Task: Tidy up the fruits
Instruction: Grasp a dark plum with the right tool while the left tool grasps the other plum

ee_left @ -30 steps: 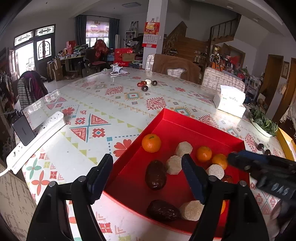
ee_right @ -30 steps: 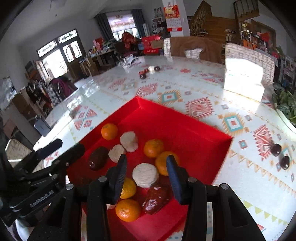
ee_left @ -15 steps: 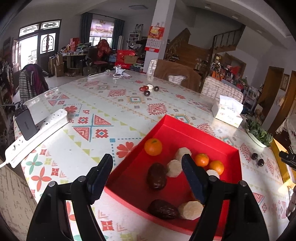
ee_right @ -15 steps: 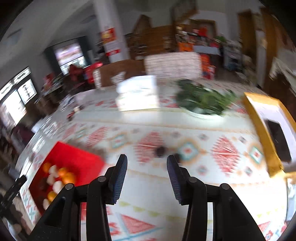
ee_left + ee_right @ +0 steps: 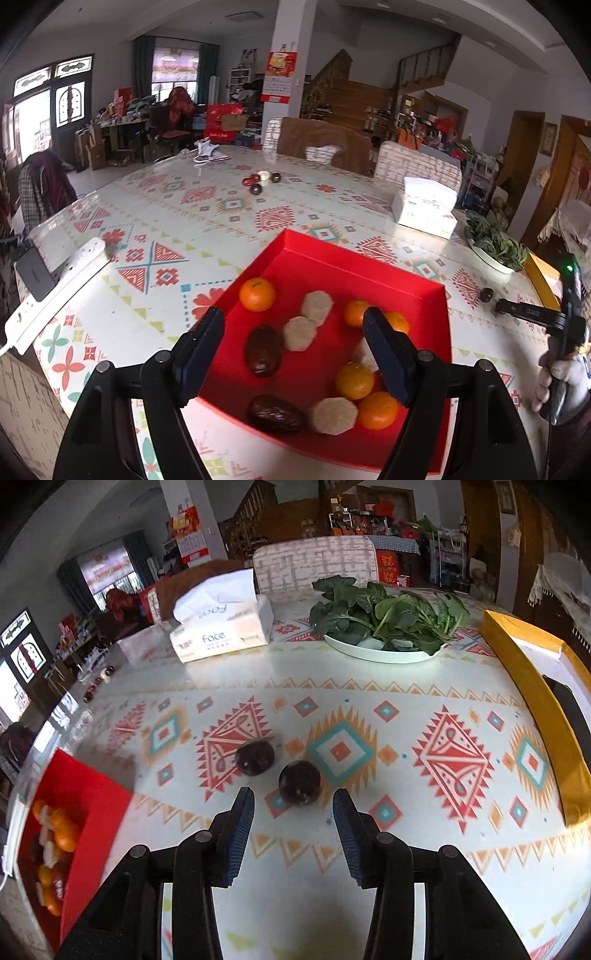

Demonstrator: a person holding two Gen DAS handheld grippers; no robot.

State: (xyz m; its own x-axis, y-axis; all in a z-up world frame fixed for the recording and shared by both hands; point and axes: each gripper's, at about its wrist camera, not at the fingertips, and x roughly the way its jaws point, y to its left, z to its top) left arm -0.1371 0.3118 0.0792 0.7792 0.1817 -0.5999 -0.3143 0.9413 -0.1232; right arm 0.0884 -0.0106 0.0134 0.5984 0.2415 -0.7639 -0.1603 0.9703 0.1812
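Note:
A red tray [image 5: 369, 273] holds several oranges [image 5: 257, 294], beige round pieces [image 5: 317, 302] and two dark brown fruits [image 5: 263, 353]. My left gripper [image 5: 291, 321] hangs open above the tray's near edge with nothing between its fingers. Two dark purple round fruits lie on the patterned table to the right of the tray, the nearer one [image 5: 299, 782] beside the farther one [image 5: 255, 757]. My right gripper [image 5: 293, 806] is open and tilted down, its fingertips just short of the nearer fruit without touching it. The left wrist view shows that gripper [image 5: 498, 306] in a hand at the far right.
A tissue box [image 5: 221, 627] and a white plate of green leaves [image 5: 388, 627] stand behind the purple fruits. A yellow box [image 5: 535, 686] runs along the right edge. A power strip [image 5: 55, 291] and a phone [image 5: 35, 273] lie at the left. Small items [image 5: 262, 181] sit far back.
My right gripper swung from above the tray out to the right and came down toward the two dark fruits on the table. My left gripper drew back and up a little.

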